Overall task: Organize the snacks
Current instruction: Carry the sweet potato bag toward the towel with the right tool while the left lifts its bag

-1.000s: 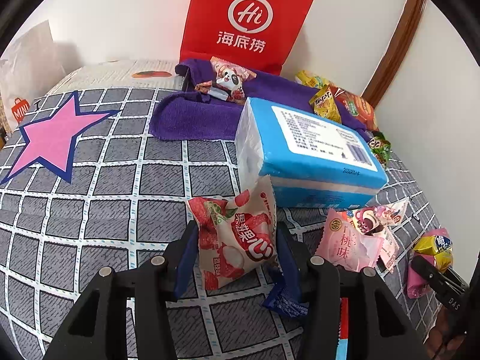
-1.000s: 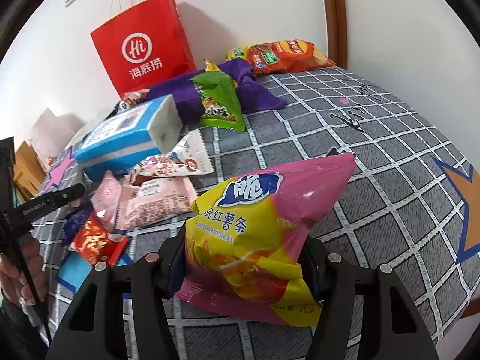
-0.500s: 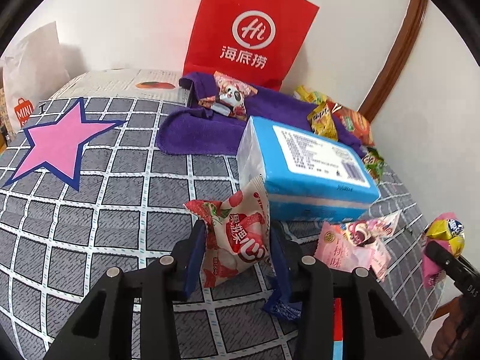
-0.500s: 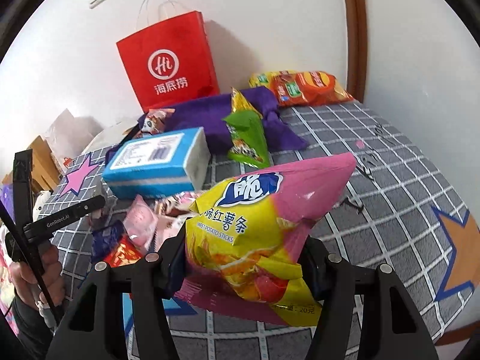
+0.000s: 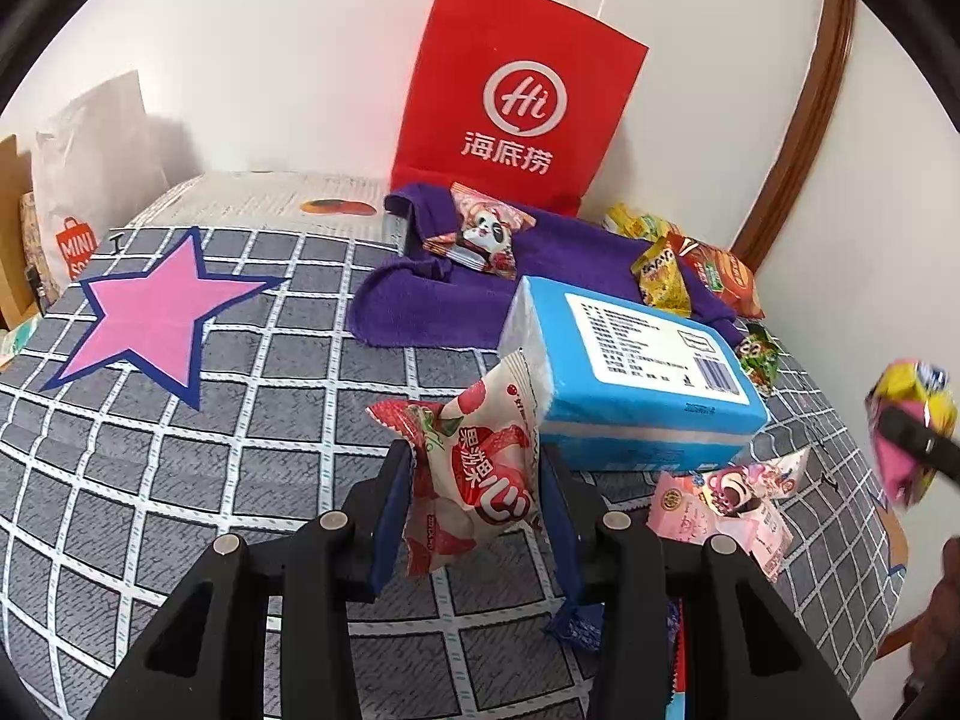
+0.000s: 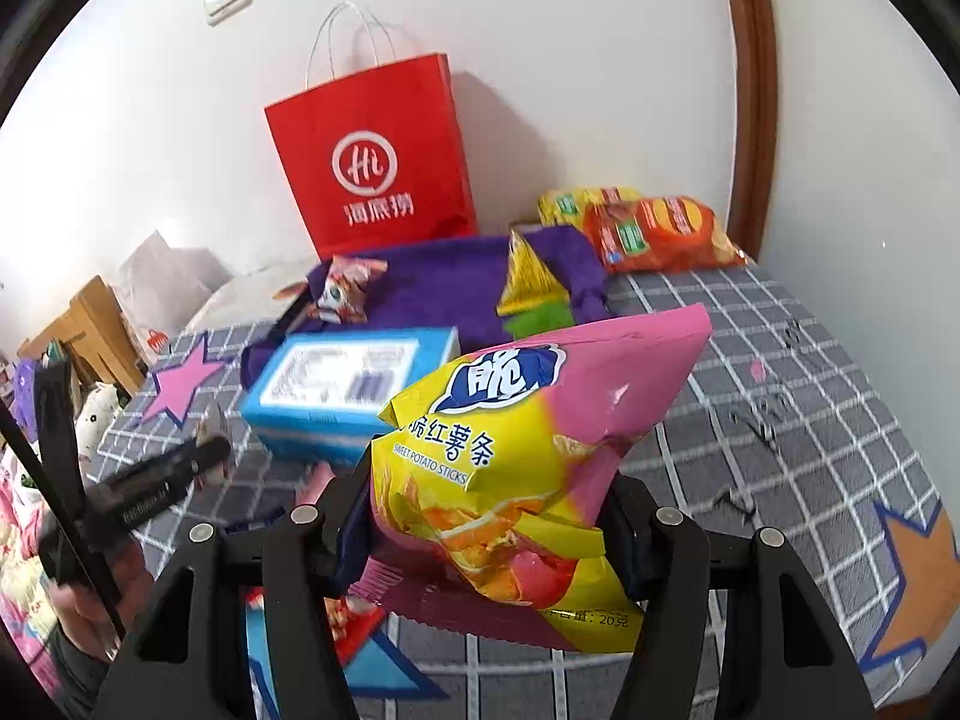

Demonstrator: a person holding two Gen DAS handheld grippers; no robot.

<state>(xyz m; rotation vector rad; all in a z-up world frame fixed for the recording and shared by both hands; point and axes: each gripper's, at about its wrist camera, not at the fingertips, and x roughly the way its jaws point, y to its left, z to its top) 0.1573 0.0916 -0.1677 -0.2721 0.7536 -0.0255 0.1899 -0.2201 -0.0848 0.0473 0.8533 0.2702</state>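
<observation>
Two tongs are in use, and each one holds a snack above the bed [image 5: 180,450]. The left tongs [image 5: 474,492] are clamped on a white and red candy packet [image 5: 474,468], which stands between the blue pads; their jaws have just been closing on it. The right tongs [image 6: 486,516] are clamped on a yellow and pink bag of sweet potato sticks [image 6: 516,450], and the bag is lifted clear of the grey checked cover.

Behind the candy packet lies a blue box [image 5: 630,372] on the bed, just beside a purple towel [image 5: 432,300]. A small packet with a panda face [image 5: 480,234] lies on the towel. A red paper bag [image 5: 510,102] stands upright against the white wall, behind the towel. To the right of the towel are an orange chip bag [image 6: 654,234] and a yellow bag [image 6: 570,201] near the wall, and a yellow and green packet [image 6: 531,282] rests on the towel edge. Two pink packets [image 5: 720,498] lie in front of the blue box, touching each other. A pink star [image 5: 156,312] is printed on the cover at the left. In the right wrist view a hand [image 6: 90,606] grips the handle of the left tongs.
</observation>
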